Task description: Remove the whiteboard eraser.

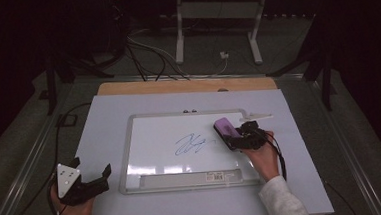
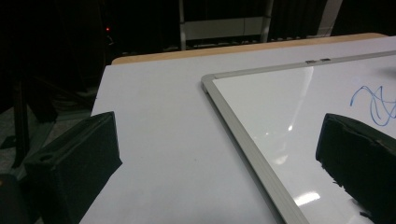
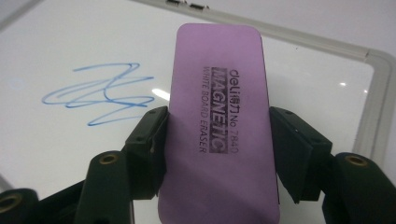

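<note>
A framed whiteboard [image 1: 131, 156] lies on the white table with a blue scribble [image 1: 191, 145] near its middle. My right gripper [image 1: 235, 137] is shut on a purple magnetic whiteboard eraser [image 1: 225, 128], held over the board's right part, just right of the scribble. In the right gripper view both jaws press the long sides of the eraser [image 3: 219, 135], with the scribble [image 3: 100, 93] to its left. My left gripper [image 1: 90, 181] rests on the table left of the board, jaws open and empty. In the left gripper view its fingers [image 2: 74, 168] frame the board's corner [image 2: 210, 81].
A white marker-like object [image 1: 256, 116] lies at the board's upper right edge. A label strip [image 1: 222, 175] sits on the board's bottom tray. Beyond the table's wooden far edge [image 1: 187, 85] are cables and a white stand's legs [image 1: 179, 43] on the floor.
</note>
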Available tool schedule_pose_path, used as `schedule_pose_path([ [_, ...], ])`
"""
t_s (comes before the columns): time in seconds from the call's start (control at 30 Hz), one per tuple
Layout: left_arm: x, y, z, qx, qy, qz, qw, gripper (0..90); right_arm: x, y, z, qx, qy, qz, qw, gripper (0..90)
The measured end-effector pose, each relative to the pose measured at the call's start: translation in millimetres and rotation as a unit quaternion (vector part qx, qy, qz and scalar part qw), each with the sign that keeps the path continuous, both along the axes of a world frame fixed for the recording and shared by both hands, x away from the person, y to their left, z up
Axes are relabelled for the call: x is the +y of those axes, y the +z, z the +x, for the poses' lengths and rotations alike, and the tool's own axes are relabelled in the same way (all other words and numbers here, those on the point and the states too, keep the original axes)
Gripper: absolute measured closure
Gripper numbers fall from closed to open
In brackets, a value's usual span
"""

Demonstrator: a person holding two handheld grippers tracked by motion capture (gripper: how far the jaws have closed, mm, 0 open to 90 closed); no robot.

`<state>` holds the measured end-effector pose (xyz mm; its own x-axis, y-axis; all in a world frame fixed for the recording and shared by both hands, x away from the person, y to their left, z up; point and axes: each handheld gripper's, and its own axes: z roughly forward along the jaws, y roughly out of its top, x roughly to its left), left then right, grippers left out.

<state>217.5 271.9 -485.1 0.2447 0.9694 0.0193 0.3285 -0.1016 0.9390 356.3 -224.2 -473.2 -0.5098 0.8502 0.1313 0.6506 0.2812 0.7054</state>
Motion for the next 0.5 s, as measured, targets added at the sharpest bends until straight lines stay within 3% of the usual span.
schedule_pose_path([
  [0.5,0.2,-0.2,0.8,0.001,-0.002,-0.001,1.0000,0.5,26.0,-21.9,9.0,0.001,0.018,-0.059,0.9981,41.0],
])
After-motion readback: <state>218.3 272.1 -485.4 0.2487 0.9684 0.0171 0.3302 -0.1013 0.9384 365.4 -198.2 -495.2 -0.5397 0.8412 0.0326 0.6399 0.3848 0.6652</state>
